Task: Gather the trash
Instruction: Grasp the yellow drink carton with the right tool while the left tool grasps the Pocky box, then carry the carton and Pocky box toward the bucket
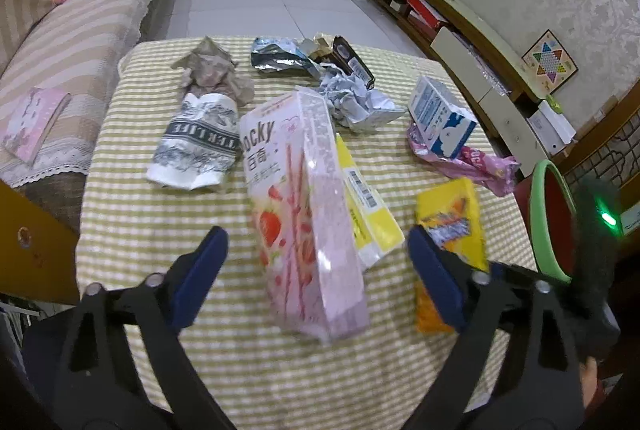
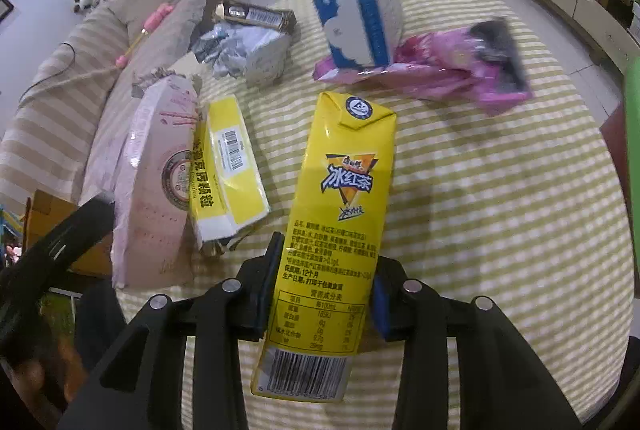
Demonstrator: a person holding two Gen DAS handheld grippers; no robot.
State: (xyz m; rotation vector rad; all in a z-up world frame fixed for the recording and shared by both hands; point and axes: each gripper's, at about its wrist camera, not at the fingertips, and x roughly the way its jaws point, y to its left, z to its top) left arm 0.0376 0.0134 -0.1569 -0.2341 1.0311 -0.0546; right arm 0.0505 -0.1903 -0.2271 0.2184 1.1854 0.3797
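Trash lies on a table with a green-and-white striped cloth (image 1: 160, 214). My left gripper (image 1: 316, 262) is open, its blue pads on either side of a pink Pocky box (image 1: 300, 214) without touching it. My right gripper (image 2: 324, 290) is shut on a yellow iced-tea carton (image 2: 336, 214), which also shows in the left wrist view (image 1: 450, 226). A flat yellow box (image 1: 366, 206) lies beside the Pocky box. A blue-and-white milk carton (image 1: 440, 118) rests on a pink wrapper (image 1: 472, 162). Crumpled paper (image 1: 352, 102) and foil (image 1: 280, 56) lie farther back.
A red bin with a green rim (image 1: 550, 222) stands at the table's right edge. A white printed paper bag (image 1: 196, 146) and a crumpled brown bag (image 1: 212, 70) lie at the left. A striped sofa (image 1: 72, 42) is left of the table, a TV cabinet (image 1: 472, 30) on the right.
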